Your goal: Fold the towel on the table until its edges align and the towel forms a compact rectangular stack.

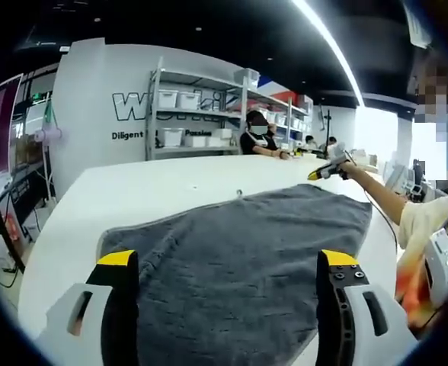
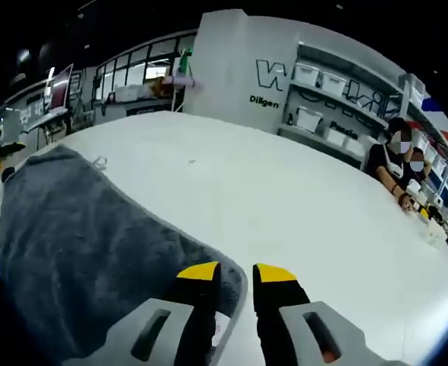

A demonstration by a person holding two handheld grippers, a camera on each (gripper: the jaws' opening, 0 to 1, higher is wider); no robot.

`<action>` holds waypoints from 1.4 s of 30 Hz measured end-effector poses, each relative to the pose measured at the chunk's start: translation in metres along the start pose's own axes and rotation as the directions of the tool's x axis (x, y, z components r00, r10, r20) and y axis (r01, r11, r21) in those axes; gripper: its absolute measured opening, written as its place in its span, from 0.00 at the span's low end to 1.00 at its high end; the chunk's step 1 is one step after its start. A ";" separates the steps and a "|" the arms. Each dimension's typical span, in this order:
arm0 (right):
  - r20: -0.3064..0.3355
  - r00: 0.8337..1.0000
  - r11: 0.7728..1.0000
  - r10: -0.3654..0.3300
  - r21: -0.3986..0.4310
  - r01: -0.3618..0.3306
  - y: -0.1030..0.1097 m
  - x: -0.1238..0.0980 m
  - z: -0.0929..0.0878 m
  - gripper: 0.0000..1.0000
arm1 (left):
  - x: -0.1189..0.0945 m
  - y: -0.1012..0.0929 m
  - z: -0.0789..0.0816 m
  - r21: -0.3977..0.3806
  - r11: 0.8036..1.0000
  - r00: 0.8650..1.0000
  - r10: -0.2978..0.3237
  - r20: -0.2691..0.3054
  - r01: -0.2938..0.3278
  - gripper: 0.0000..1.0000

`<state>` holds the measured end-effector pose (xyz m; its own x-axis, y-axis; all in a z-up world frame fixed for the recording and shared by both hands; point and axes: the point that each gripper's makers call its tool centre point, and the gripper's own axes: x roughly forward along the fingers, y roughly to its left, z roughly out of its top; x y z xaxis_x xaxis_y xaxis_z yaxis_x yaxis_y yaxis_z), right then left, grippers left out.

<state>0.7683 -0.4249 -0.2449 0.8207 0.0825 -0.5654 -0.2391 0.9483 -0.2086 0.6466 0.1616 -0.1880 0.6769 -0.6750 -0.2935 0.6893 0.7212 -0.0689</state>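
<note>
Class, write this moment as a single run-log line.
towel: flat, unfolded on table | left tongs: open over towel | right tongs: nearly closed at towel corner, grasp unclear

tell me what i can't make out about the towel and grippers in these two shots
- Towel near edge: left gripper view, cut off by the bottom edge and hidden behind the left gripper, which is open.
- Towel corner: right gripper view, hidden by the right gripper, so a pinch cannot be told.
- Small loop at the towel's far edge: right gripper view, too small to identify.
</note>
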 end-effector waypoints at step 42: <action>0.086 0.994 0.996 -0.068 0.054 0.064 -0.015 -0.024 0.009 0.46 | 0.020 0.061 0.009 -0.063 0.992 0.994 0.111 -0.005 -0.111 0.83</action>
<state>0.7572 -0.4382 -0.2211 0.8769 0.0436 -0.4786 -0.1576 0.9669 -0.2005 0.7046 0.1903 -0.1898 0.7477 -0.5903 -0.3043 0.5924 0.7999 -0.0961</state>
